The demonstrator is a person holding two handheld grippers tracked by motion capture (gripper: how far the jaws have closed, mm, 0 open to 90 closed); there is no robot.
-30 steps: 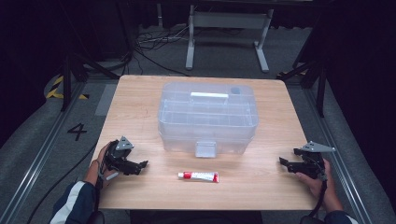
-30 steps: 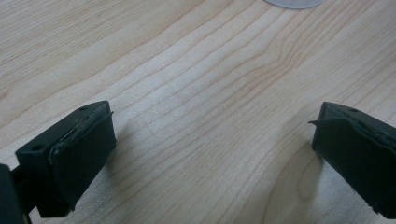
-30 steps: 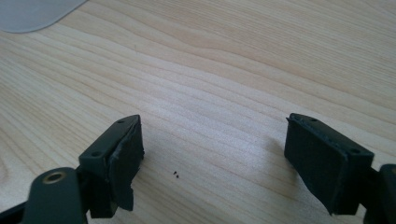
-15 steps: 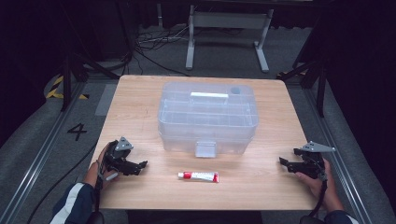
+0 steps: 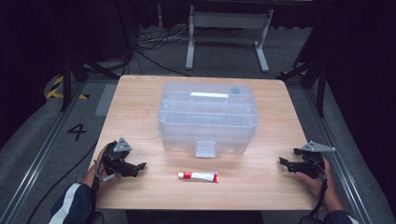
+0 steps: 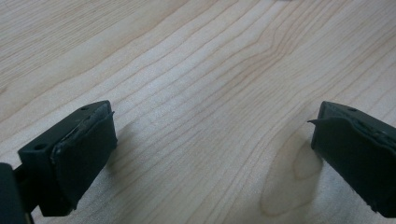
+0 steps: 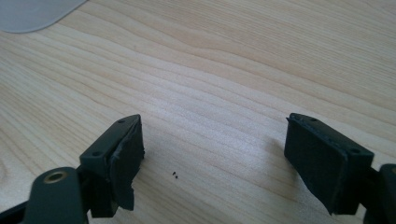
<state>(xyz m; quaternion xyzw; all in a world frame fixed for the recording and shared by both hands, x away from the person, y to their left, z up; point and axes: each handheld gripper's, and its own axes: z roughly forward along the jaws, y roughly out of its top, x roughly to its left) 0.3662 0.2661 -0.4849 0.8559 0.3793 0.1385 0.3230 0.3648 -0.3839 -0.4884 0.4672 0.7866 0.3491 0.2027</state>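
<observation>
Wooden table [image 5: 140, 98] under dark surroundings: a clear plastic toolbox [image 5: 208, 116], lid closed, sits at centre, and a small red-and-white tube [image 5: 198, 176] lies just beside it at six o'clock. Nothing has shifted over the last second, so work looks unstarted. Left gripper [image 5: 133, 168] at eight o'clock and right gripper [image 5: 286, 162] at four o'clock rest with jaws wide, gripping nothing.

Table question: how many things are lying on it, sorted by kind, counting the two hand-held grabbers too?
Clear plastic box with lid: 1
Red and white tube: 1
Hand-held grabbers: 2, the left gripper and the right gripper, both with jaws open, both at the table's near corners
Total: 4
</observation>
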